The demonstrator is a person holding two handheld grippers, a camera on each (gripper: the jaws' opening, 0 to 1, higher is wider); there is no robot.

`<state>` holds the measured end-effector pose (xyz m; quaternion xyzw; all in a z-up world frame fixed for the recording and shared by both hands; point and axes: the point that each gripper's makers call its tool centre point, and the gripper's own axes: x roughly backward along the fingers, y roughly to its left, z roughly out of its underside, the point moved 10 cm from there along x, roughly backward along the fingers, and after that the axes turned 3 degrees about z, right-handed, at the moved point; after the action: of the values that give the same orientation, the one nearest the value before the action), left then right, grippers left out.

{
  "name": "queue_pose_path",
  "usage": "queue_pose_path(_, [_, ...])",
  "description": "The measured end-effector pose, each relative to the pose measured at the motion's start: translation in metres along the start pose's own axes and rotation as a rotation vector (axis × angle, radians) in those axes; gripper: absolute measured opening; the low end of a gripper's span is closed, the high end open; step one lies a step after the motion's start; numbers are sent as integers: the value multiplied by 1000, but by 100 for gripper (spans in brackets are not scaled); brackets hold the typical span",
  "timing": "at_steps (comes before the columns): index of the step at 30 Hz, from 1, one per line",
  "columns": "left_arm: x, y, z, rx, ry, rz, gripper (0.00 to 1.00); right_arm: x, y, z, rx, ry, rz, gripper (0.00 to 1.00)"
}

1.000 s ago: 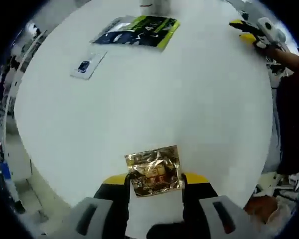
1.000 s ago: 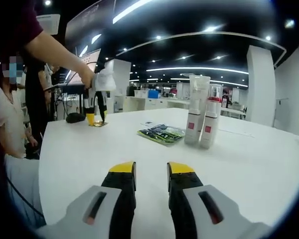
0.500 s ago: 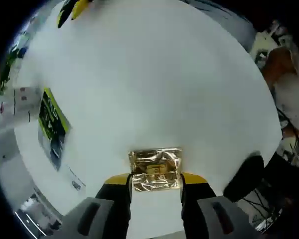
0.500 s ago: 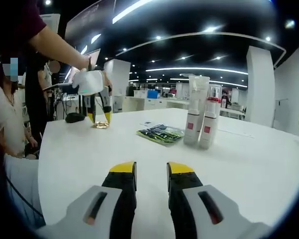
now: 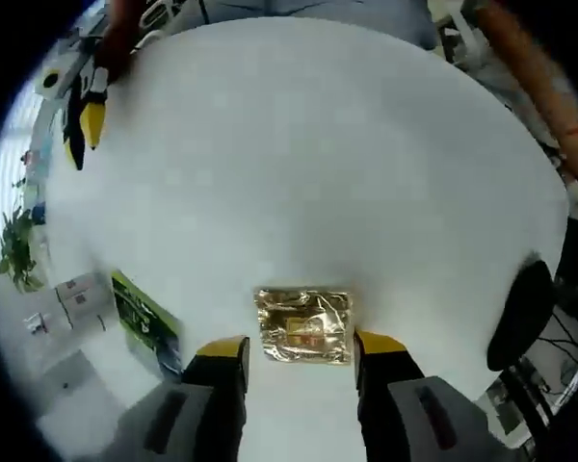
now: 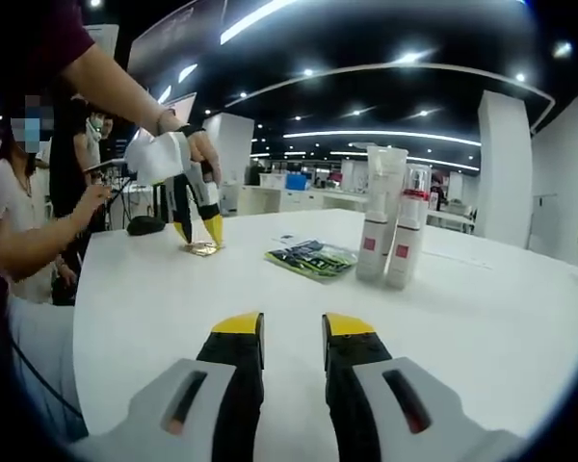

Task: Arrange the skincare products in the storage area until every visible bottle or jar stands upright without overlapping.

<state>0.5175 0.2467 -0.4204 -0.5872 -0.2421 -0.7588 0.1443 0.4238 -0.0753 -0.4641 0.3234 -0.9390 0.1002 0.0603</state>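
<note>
A gold foil sachet (image 5: 303,325) lies flat on the white round table (image 5: 318,144) between the jaws of my left gripper (image 5: 301,348), which is open, with a thin strip of table showing on each side. In the right gripper view that gripper (image 6: 200,231) stands tips-down over the sachet (image 6: 204,248). A white tube (image 6: 380,212) and a bottle (image 6: 410,226), both with red labels, stand upright side by side. My right gripper (image 6: 293,332) is open a little over the table (image 6: 482,318), with nothing between its jaws; it appears far off (image 5: 82,120).
A green and black flat pack (image 6: 311,258) lies left of the bottles, and beside my left jaw (image 5: 144,322). A black rounded object (image 6: 146,227) sits near the table edge. Another person's hand (image 6: 91,197) reaches in at the left.
My left gripper has turned and slid the sachet slightly along the table; its jaws now stand a touch wider than the sachet. The right gripper has not moved.
</note>
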Motion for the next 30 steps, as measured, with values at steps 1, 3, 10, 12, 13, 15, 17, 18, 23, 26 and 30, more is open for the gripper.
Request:
queue_pose_path(1, [1, 0, 0, 51, -32, 18, 55, 0, 0, 0, 1, 2, 1, 23])
queue_pose_path(3, [2, -2, 0, 126, -66, 55, 66, 0, 0, 0, -1, -1, 1, 23])
queue_pose_path(10, [17, -10, 13, 668, -207, 140, 70, 0, 0, 0, -2, -1, 0, 23])
queue_pose_path(12, [22, -9, 17, 797, -243, 118, 64, 0, 0, 0, -2, -2, -1, 23])
queue_pose_path(13, [23, -10, 19, 911, -269, 141, 62, 0, 0, 0, -2, 0, -1, 23])
queue_pose_path(15, [19, -11, 21, 1114, -252, 189, 65, 0, 1, 0, -4, -2, -3, 23])
queue_pose_path(17, [12, -11, 23, 1266, -229, 213, 68, 0, 1, 0, 0, -1, -7, 23])
queue_pose_path(18, [10, -11, 24, 1310, -219, 199, 69, 0, 2, 0, 0, -2, -9, 23])
queue_pose_path(23, [2, -10, 25, 1508, -198, 224, 68, 0, 1, 0, -7, -5, -10, 23])
queue_pose_path(26, [0, -8, 22, 1517, -153, 236, 61, 0, 2, 0, -5, -4, -19, 23])
queue_pose_path(30, [-5, -7, 21, 1483, -104, 251, 57, 0, 2, 0, -7, -2, -22, 23])
